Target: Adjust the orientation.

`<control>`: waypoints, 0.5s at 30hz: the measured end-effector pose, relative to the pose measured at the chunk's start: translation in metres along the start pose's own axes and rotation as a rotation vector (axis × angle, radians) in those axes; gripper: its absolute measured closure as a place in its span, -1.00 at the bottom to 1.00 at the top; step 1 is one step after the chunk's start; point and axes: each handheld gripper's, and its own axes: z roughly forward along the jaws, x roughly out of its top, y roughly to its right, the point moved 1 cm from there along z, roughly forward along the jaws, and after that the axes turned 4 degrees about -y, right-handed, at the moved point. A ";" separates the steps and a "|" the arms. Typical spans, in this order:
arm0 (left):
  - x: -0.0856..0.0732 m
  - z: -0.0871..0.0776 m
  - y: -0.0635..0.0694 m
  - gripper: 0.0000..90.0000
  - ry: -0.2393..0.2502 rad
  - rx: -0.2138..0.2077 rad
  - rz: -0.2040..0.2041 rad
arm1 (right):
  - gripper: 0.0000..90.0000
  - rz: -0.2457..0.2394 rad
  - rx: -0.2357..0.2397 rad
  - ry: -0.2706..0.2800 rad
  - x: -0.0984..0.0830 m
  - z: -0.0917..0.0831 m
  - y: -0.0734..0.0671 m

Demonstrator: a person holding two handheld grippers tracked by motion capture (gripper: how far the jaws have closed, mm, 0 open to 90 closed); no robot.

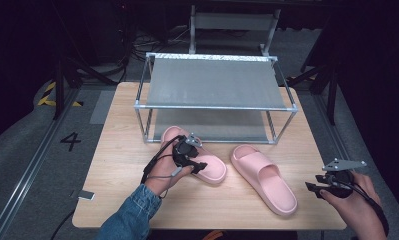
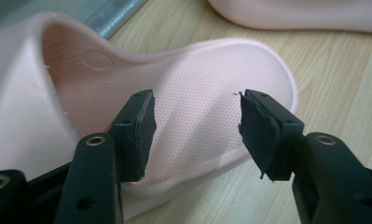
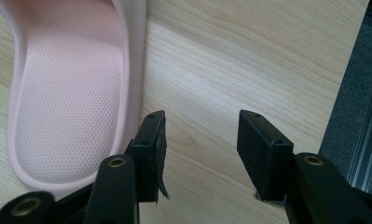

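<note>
Table (image 1: 112,200): light wood, with a metal rack (image 1: 214,82) standing at its far side. Two pink slides lie in front of the rack.

Left slide (image 1: 207,167): just before the rack's lower shelf, toe toward the rack. My left claw (image 1: 203,169) sits right over it. In the left gripper view the slide (image 2: 197,107) lies directly behind and between my jaws, strap to one side, dotted footbed facing me. Jaws spread apart, pads not pressing on anything; nothing gripped.

Right slide (image 1: 264,180): toward the table's right, well apart from the rack. My right claw (image 1: 312,189) hangs near the right edge, just beside this slide. In the right gripper view the slide's heel (image 3: 72,93) lies beside one jaw; bare wood shows between the jaws. Jaws spread, empty.
</note>
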 end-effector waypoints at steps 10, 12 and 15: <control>-0.014 -0.009 -0.001 -0.03 -0.053 0.049 -0.047 | 0.16 -0.016 0.008 0.009 0.012 0.004 -0.002; -0.019 -0.013 -0.003 -0.03 -0.054 0.059 -0.060 | 0.15 -0.028 0.015 0.014 0.017 0.006 -0.003; -0.027 -0.020 -0.006 -0.04 -0.061 0.070 -0.083 | 0.14 -0.042 0.028 0.015 0.024 0.009 -0.004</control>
